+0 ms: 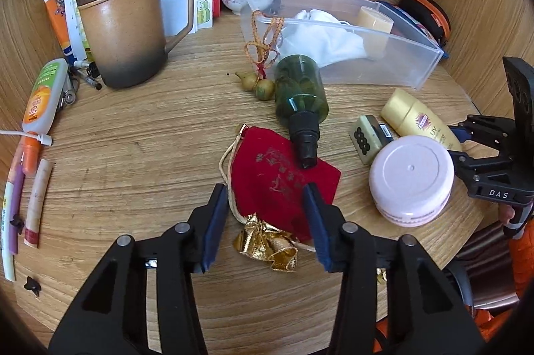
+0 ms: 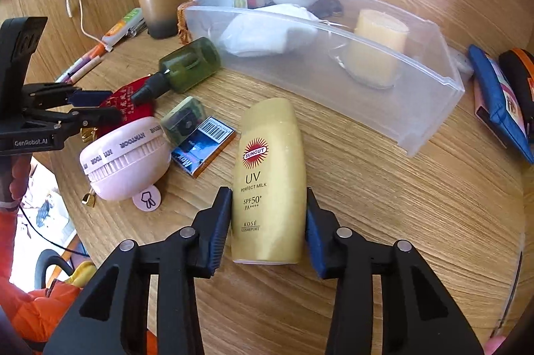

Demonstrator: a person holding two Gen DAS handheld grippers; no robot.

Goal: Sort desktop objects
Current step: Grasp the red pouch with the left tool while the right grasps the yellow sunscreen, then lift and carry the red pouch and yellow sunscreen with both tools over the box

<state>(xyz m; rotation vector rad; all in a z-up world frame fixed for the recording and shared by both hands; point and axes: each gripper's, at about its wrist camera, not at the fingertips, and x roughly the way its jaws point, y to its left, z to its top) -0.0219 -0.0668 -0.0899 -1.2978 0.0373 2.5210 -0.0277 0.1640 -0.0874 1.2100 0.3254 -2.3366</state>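
A red velvet pouch (image 1: 280, 178) with a gold bow (image 1: 267, 241) lies flat on the wooden desk (image 1: 133, 154). My left gripper (image 1: 265, 188) straddles its near end; the right pad overlaps the pouch's edge, the left pad stands beside its cord, and the cloth is not pinched. A green spray bottle (image 1: 300, 94) rests with its nozzle on the pouch. A yellow sunscreen bottle (image 2: 270, 181) lies on the desk, and my right gripper (image 2: 268, 191) is shut on it, both pads against its sides. The clear plastic bin (image 2: 333, 61) holds a white cloth and a yellow cup.
A pink round jar (image 2: 123, 161), a mahjong tile (image 2: 182, 121) and a small blue box (image 2: 203, 148) lie left of the sunscreen. A brown lidded mug (image 1: 130, 31), tubes, pens and papers crowd the far left. A blue pouch (image 2: 500, 111) lies right of the bin.
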